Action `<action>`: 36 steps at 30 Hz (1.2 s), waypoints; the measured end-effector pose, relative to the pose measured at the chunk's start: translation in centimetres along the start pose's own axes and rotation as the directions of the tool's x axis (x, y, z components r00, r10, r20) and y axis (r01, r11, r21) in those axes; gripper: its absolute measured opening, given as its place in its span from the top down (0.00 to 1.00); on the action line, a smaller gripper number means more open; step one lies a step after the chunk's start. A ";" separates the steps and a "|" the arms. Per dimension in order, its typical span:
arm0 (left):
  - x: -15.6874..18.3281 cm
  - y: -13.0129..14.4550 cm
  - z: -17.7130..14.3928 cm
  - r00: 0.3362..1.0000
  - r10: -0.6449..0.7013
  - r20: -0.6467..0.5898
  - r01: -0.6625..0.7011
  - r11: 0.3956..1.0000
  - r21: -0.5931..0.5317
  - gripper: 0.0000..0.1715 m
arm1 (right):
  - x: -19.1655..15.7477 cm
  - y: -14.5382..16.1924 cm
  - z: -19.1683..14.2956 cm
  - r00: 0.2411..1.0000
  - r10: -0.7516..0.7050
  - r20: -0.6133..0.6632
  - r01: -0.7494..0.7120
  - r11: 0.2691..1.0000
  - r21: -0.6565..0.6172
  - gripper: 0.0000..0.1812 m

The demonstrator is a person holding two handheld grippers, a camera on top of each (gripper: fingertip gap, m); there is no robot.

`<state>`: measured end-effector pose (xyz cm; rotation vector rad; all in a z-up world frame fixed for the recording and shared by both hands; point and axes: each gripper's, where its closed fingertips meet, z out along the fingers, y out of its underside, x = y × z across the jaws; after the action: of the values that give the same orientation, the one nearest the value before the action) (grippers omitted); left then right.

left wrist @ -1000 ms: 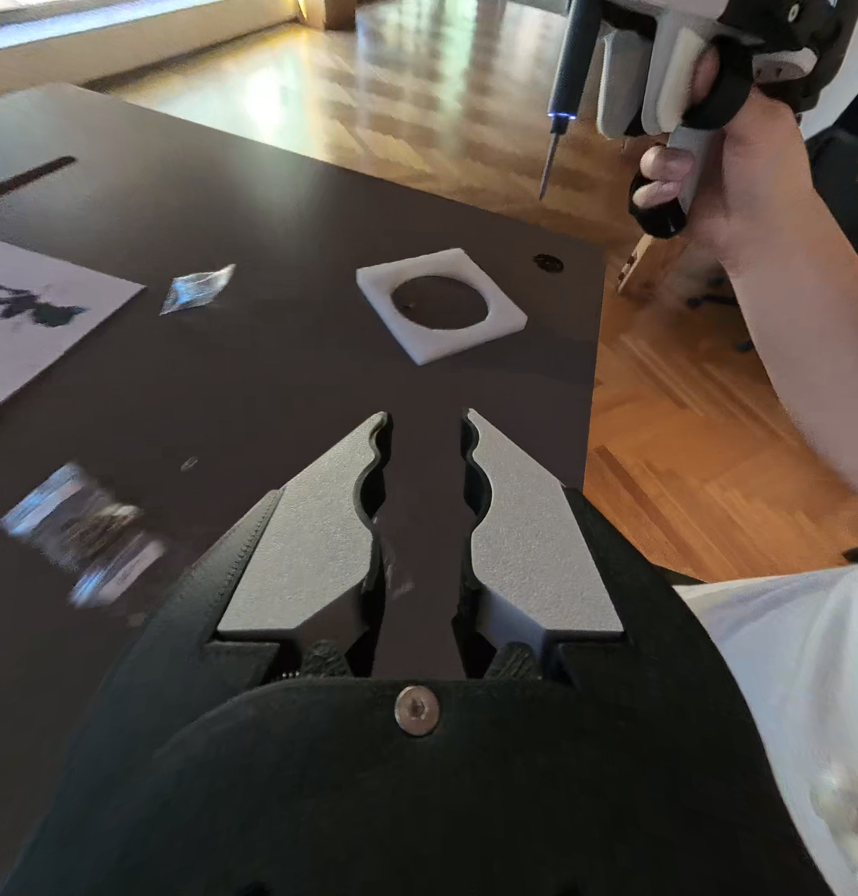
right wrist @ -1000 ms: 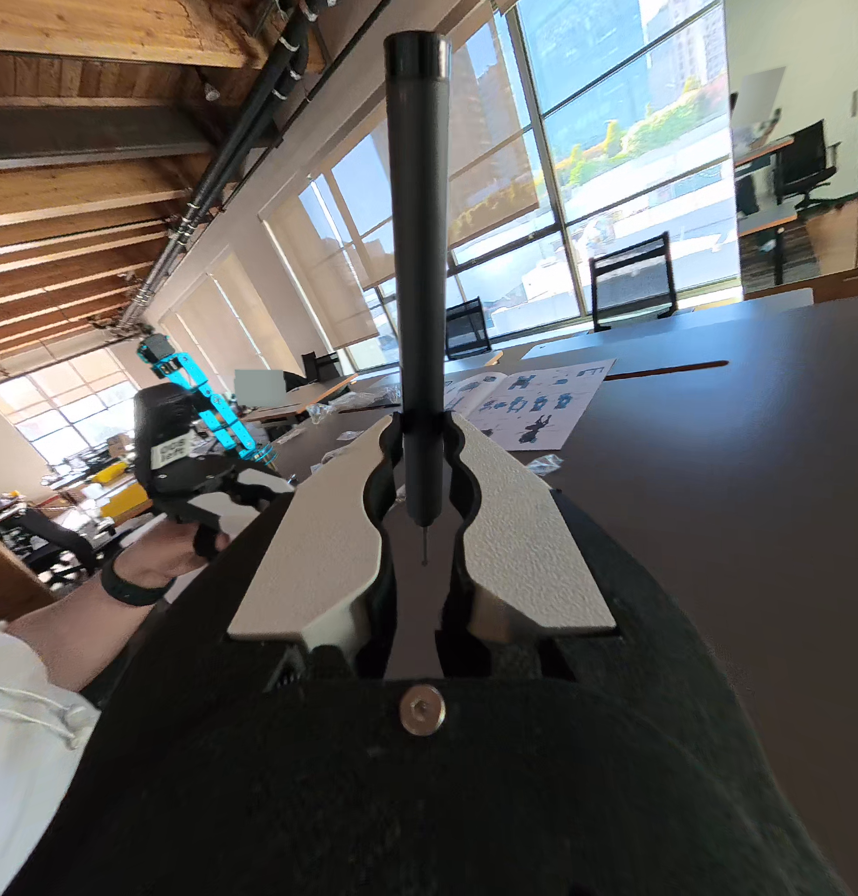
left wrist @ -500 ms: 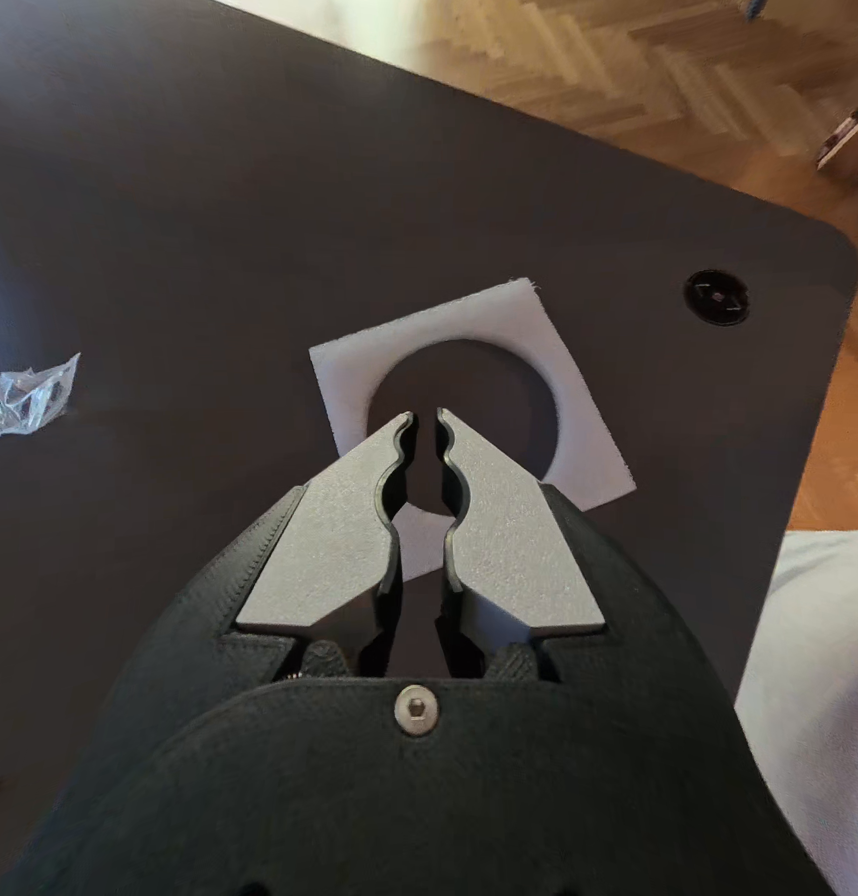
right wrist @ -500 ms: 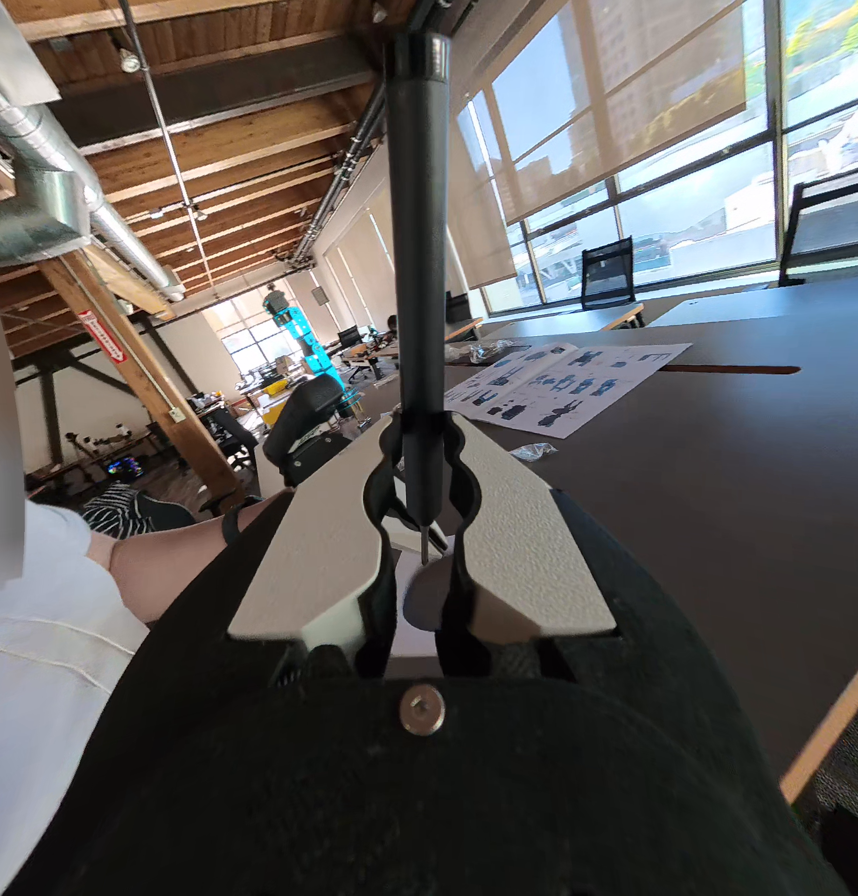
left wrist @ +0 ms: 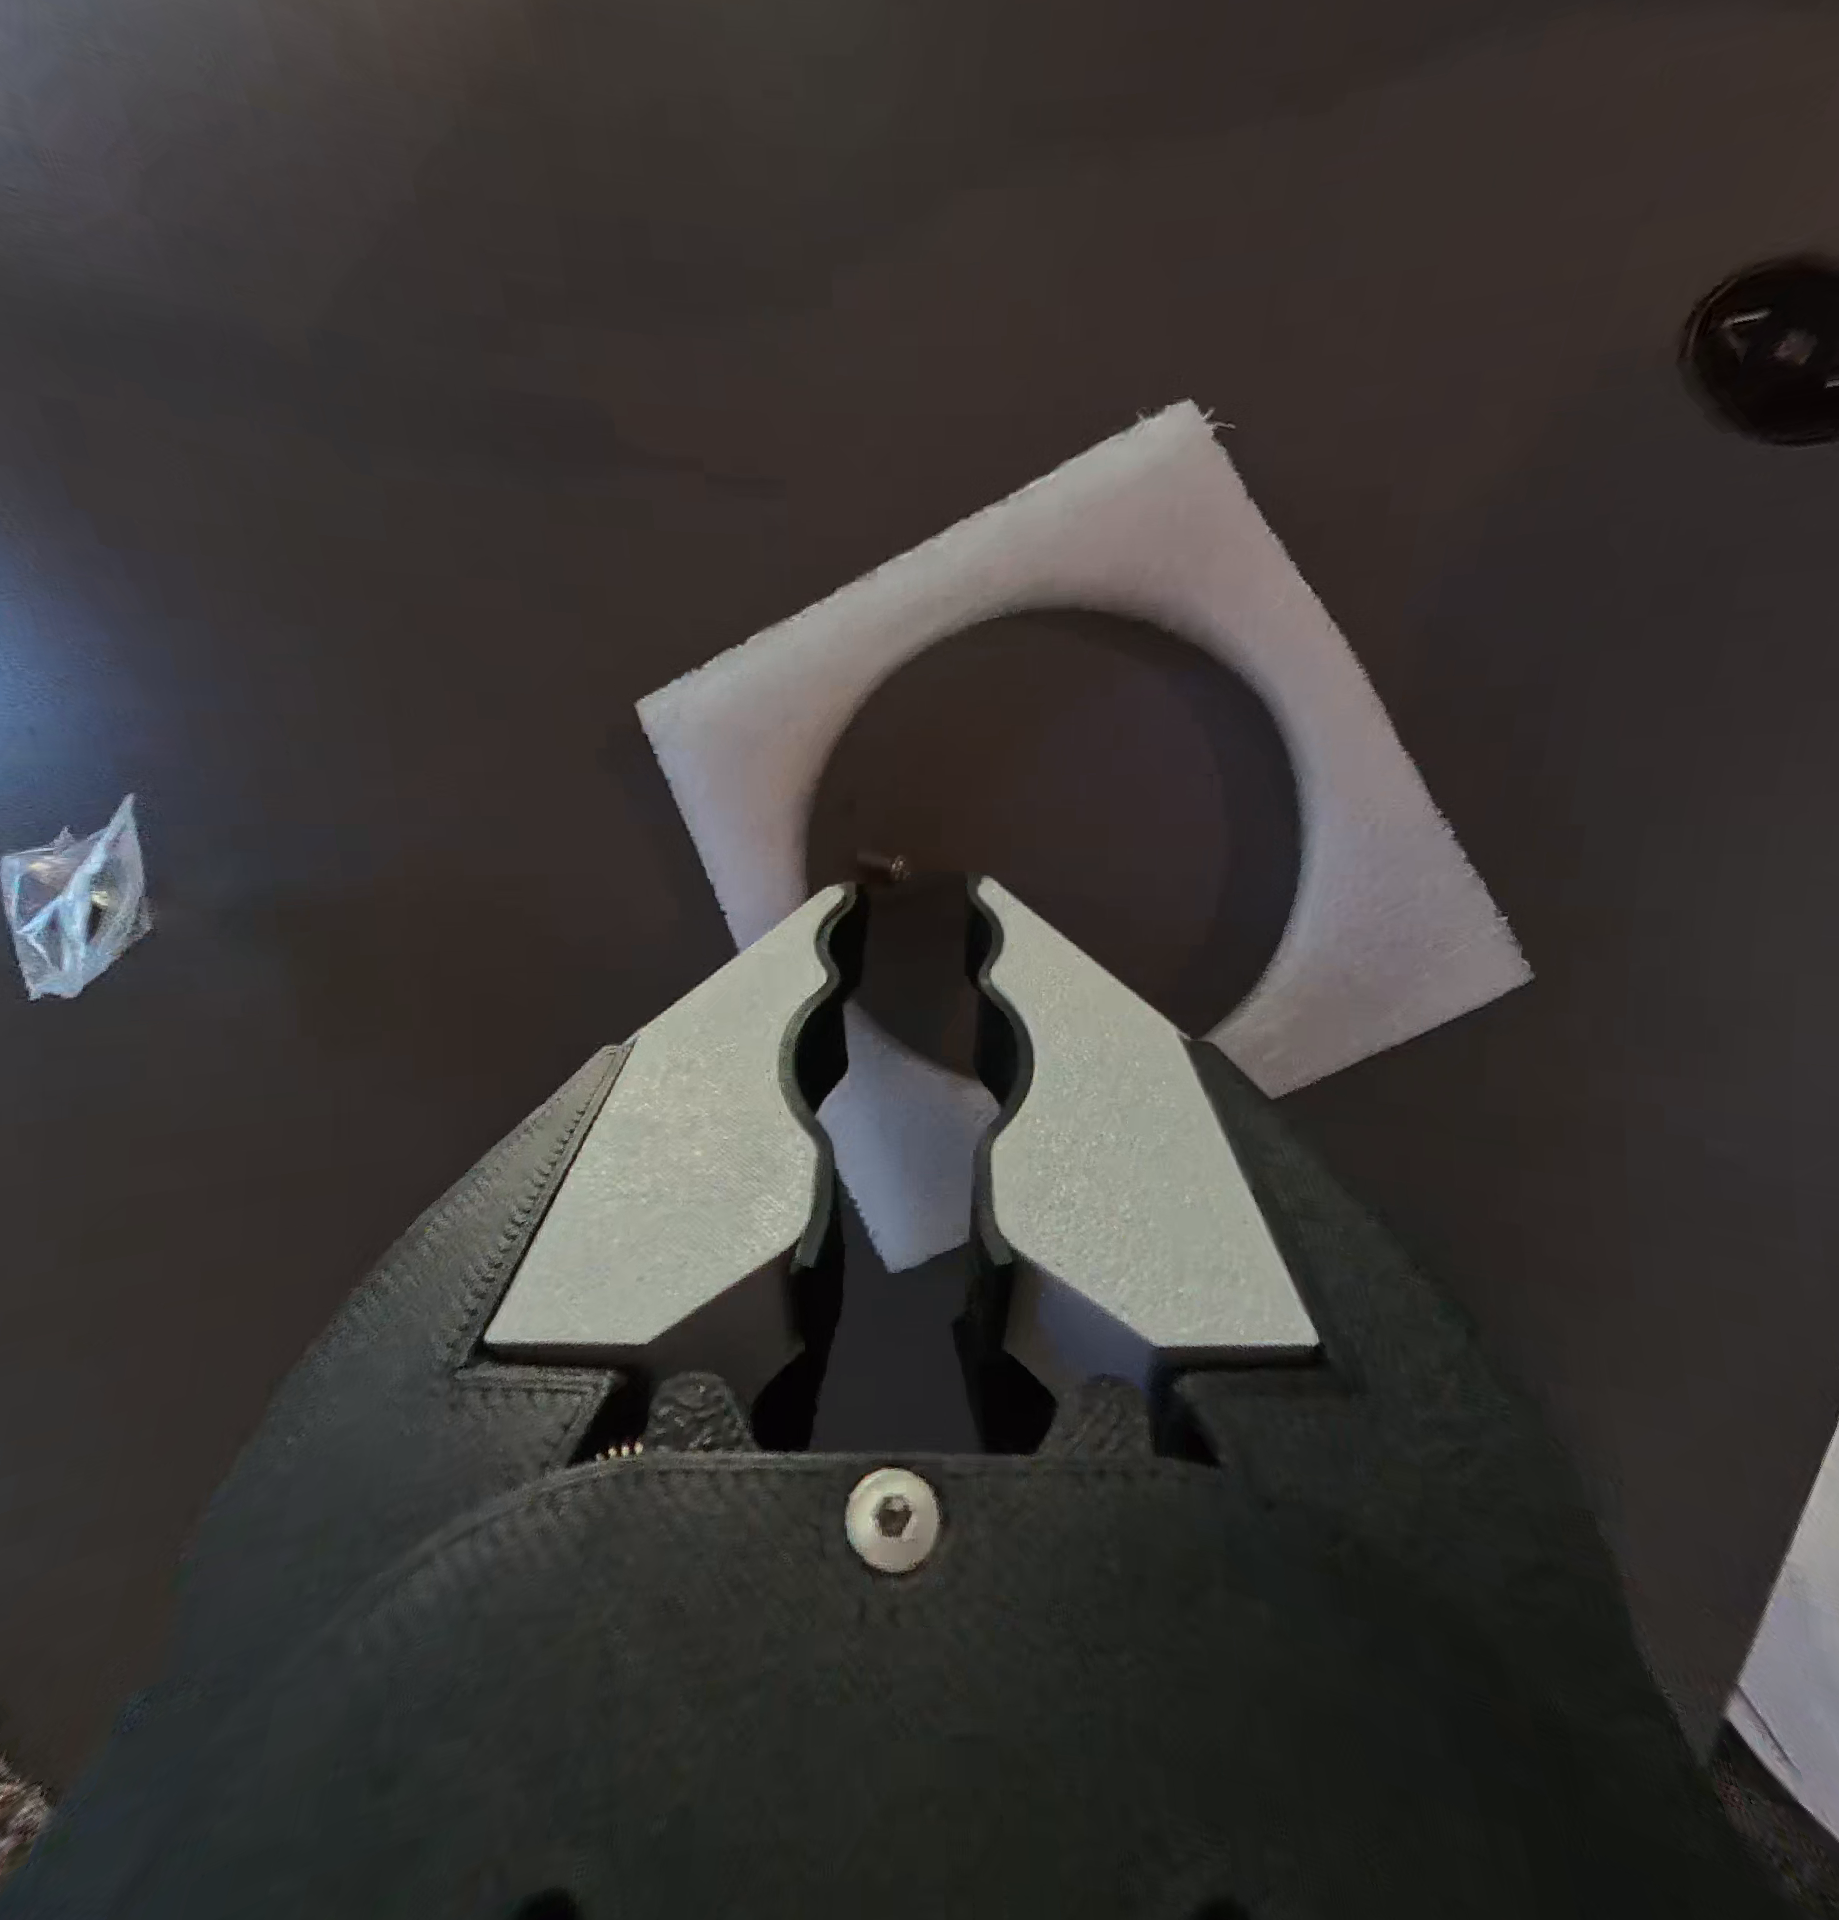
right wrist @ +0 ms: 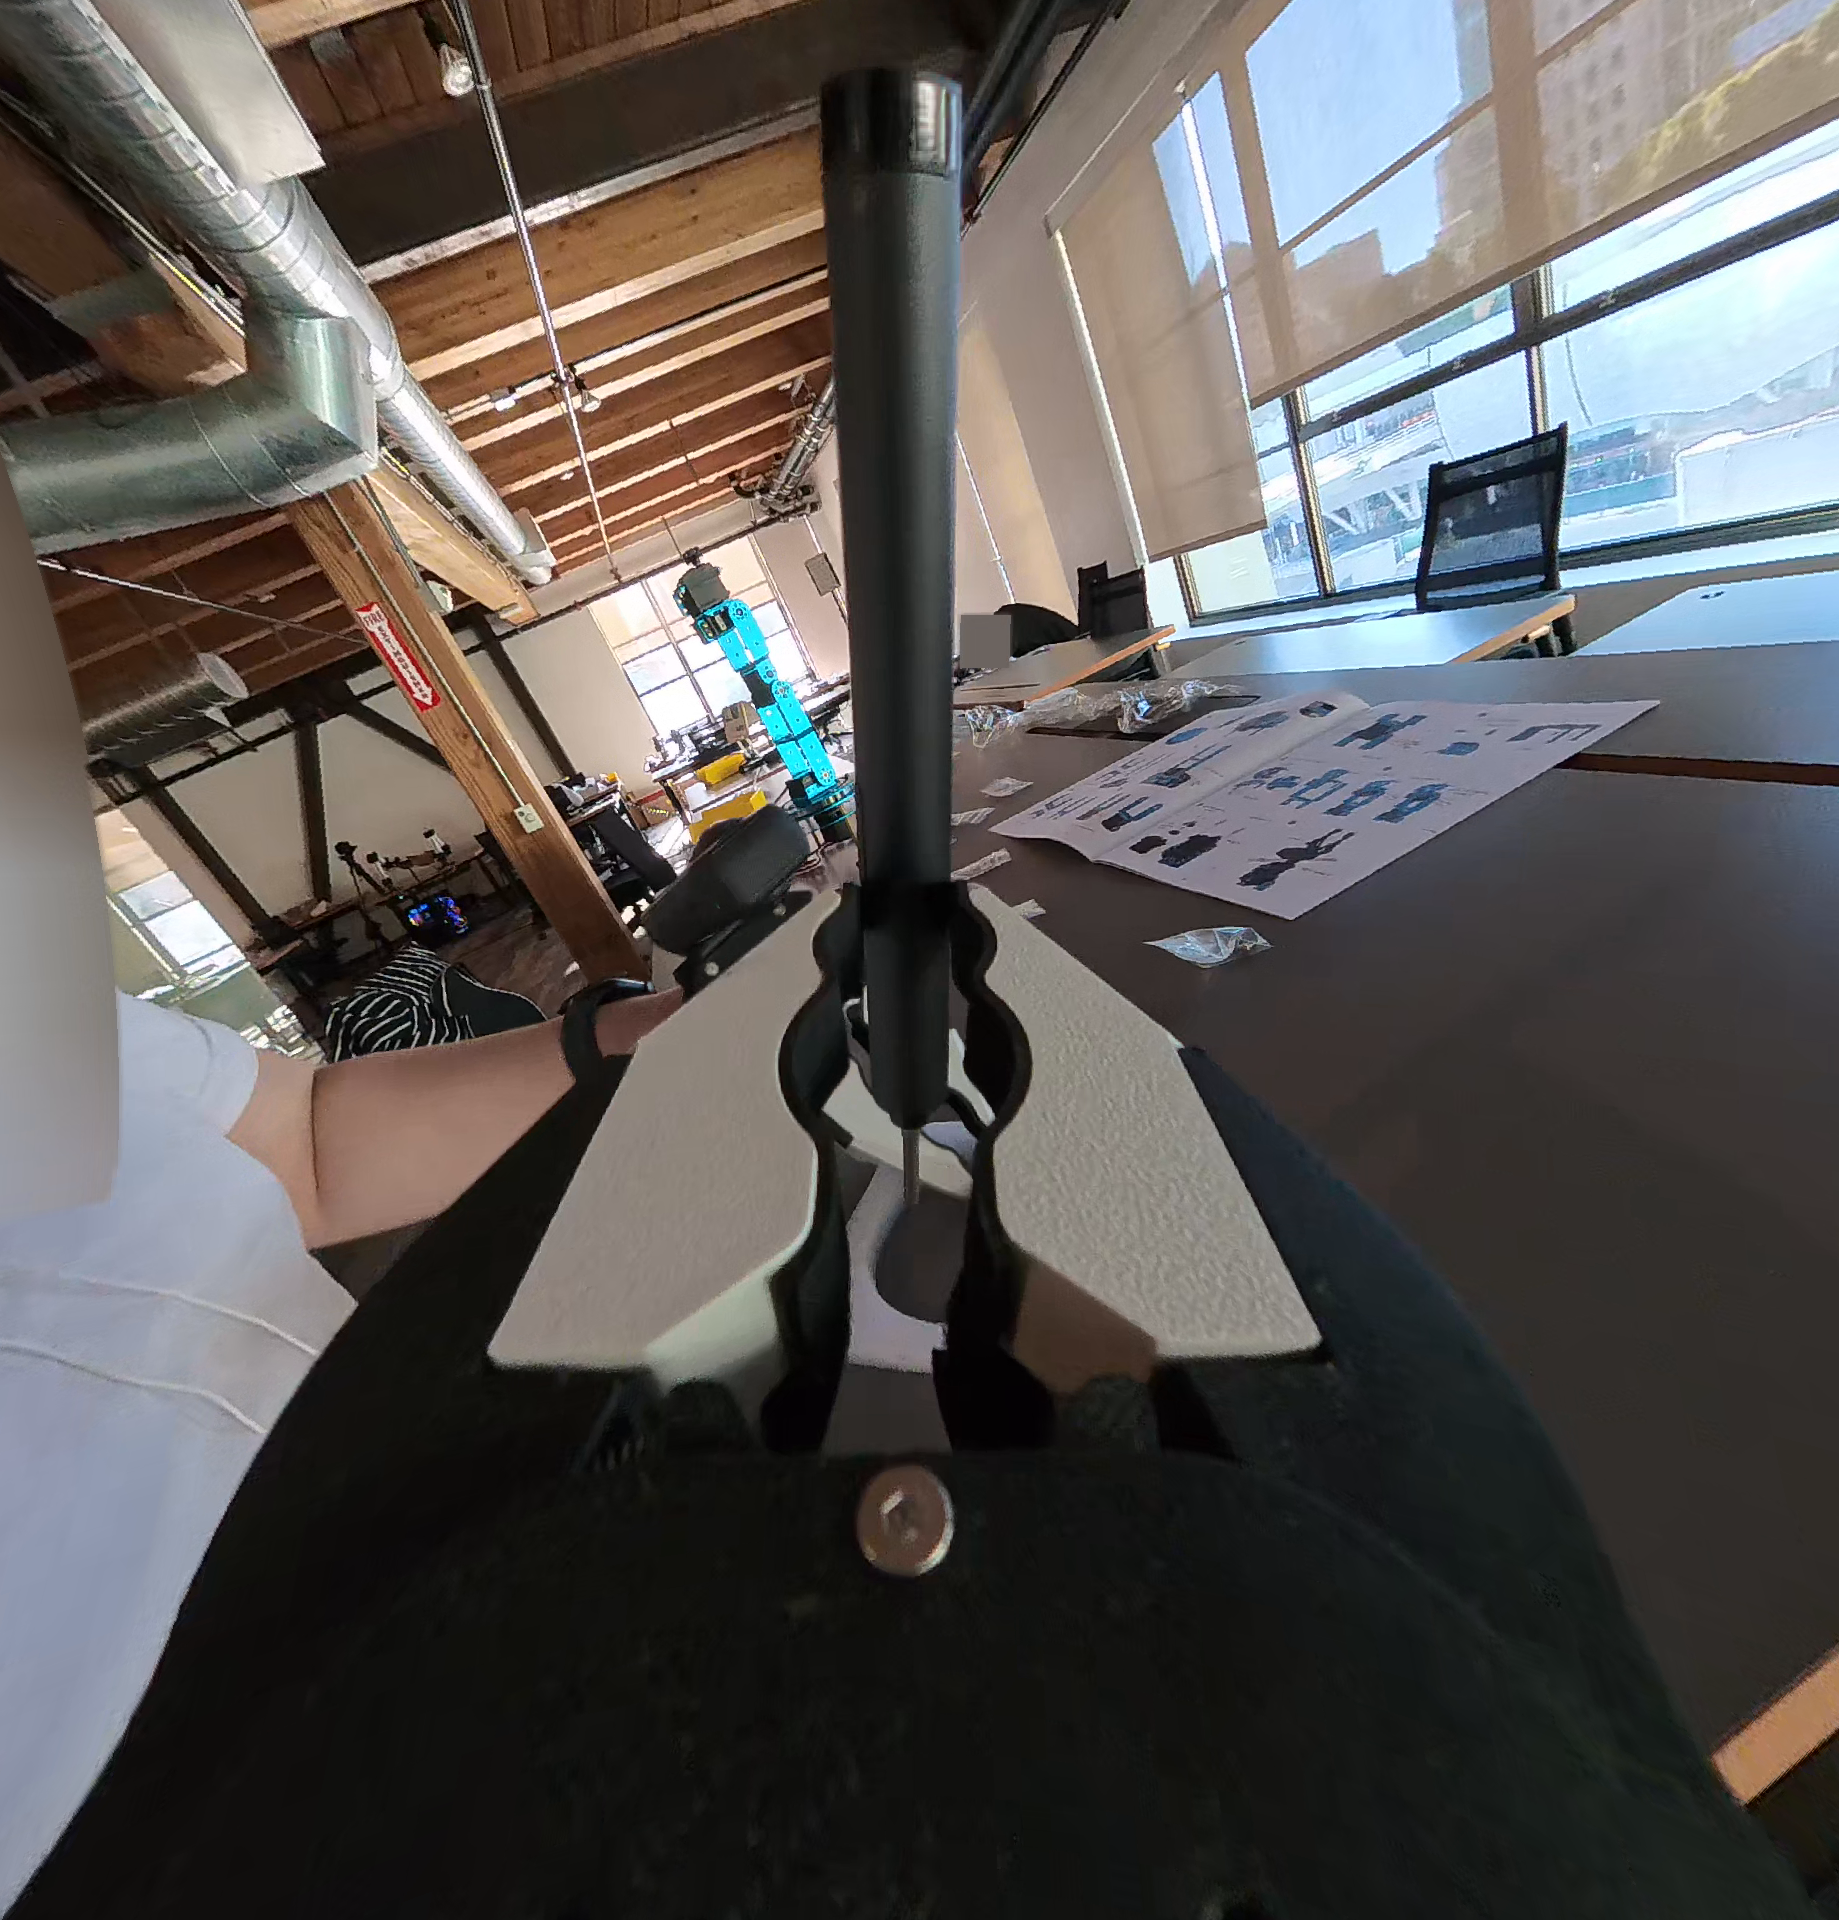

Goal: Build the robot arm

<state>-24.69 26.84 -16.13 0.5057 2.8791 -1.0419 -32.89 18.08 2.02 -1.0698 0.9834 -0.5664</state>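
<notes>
The left gripper (left wrist: 910, 894) hangs with jaws parted and empty over the white square foam pad with a round hole (left wrist: 1341, 831) on the dark table (left wrist: 479, 416); a small screw (left wrist: 884, 864) lies inside the hole, just beyond the tips. The right gripper (right wrist: 910, 935) clamps a slim dark electric screwdriver (right wrist: 894, 520), bit pointing down toward the pad.

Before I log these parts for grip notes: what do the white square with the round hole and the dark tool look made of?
White square: probably soft foam, matte with fuzzy cut edges. Dark tool, clamped in the right gripper: looks like metal, satin finish with faint sheen.
</notes>
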 end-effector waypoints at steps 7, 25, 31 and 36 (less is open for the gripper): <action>0.0 -0.2 0.2 1.000 -0.010 -0.014 0.010 1.000 0.019 0.94 | 0.4 0.5 -0.3 1.000 0.021 0.012 -0.021 1.000 -0.014 0.92; -0.1 -2.4 -3.9 0.840 -0.442 -0.314 0.518 0.825 0.225 1.00 | 0.1 0.3 3.2 0.995 0.054 0.081 -0.053 0.998 -0.016 0.92; -1.6 -2.2 -10.6 0.542 -0.581 -0.607 0.826 0.501 0.258 1.00 | -4.8 -0.4 11.6 0.961 -0.017 0.277 0.034 0.998 -0.056 0.92; -2.2 0.8 -12.2 0.703 -0.529 -0.475 0.703 0.617 0.353 1.00 | -5.9 0.5 15.6 0.950 -0.058 0.308 0.085 0.994 -0.075 0.92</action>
<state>-21.49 34.44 -6.83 -0.4662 3.0991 -2.0455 -22.05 30.10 6.04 -1.2335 0.7048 -0.4035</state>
